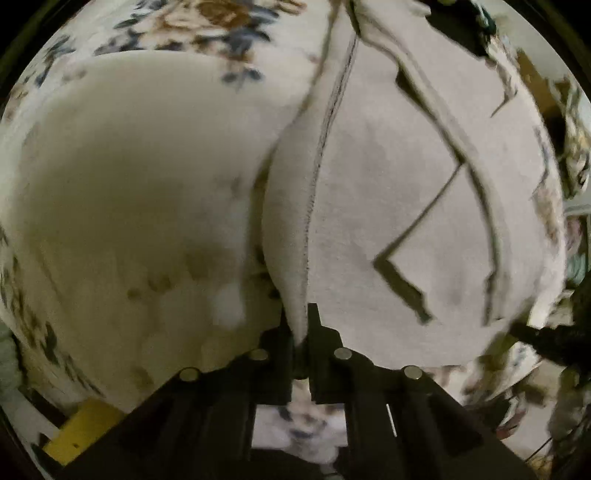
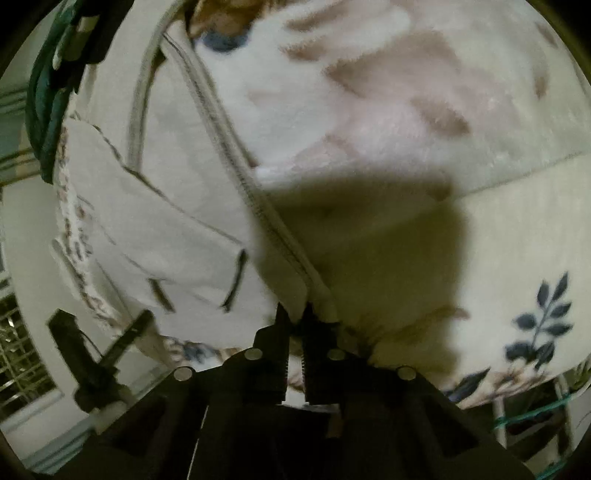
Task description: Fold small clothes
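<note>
Both tongs clenched on hem: left gripper [image 1: 300, 334], right gripper [image 2: 295, 321] pinch grey garment [image 1: 388, 206]. Lift evenly, keep edge taut, fold over floral blanket [image 1: 140, 177], match seams.

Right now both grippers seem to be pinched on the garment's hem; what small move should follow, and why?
Probably lift both together and carry the hem over the garment. The left gripper and right gripper are each shut on the stitched edge of the pale garment, which lies spread on the floral blanket, unfolded.
</note>
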`<state>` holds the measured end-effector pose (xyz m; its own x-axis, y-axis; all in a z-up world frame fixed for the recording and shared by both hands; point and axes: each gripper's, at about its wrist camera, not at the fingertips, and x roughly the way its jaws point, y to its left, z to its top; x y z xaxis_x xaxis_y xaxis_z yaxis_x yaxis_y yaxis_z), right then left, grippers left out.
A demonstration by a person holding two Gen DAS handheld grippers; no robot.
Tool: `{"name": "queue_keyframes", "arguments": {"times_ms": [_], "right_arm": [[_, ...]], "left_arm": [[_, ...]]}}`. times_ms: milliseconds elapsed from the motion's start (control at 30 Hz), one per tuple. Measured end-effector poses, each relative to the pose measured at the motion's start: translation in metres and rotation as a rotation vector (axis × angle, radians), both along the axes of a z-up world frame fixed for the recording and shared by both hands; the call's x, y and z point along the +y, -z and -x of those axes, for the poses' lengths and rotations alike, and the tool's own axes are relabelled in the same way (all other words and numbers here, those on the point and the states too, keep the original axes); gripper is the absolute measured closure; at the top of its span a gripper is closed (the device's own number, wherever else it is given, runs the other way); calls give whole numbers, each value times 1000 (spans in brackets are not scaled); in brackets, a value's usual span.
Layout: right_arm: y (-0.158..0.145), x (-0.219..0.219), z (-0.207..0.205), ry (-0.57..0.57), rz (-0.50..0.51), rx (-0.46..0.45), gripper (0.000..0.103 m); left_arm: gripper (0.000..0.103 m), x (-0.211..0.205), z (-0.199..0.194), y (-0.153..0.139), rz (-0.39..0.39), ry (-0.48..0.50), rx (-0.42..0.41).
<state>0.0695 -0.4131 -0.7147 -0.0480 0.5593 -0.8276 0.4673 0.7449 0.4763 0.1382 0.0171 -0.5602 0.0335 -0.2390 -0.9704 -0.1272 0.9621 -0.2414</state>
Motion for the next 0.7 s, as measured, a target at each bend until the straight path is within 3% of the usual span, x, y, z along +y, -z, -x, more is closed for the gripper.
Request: {"name": "queue_keyframes", "arguments": {"times_ms": [233,400,500,600,667,700], "right_arm": [[-54,-5,-6,28,-129,-14,100],[-91,-19,-48,120,-201,-71,100],[-102,-34,-95,194,-201,-133,100],[-100,-47,-144,267,-171,-189,100],[-92,-60,-168,309,-146,-190,91],[-90,-64,-176,315,-118,-187,74]], "left_arm": [[100,28,-10,-58,138,-116,53],[100,36,-75,-96,245,-168,-18],[99,47,-126,-97,254,-176,-94],[94,45,-178,-74,297,-214,-137],[83,45,-199,-61,293,-263,-130],[69,54,-199,-59,294,-282,-131]]}}
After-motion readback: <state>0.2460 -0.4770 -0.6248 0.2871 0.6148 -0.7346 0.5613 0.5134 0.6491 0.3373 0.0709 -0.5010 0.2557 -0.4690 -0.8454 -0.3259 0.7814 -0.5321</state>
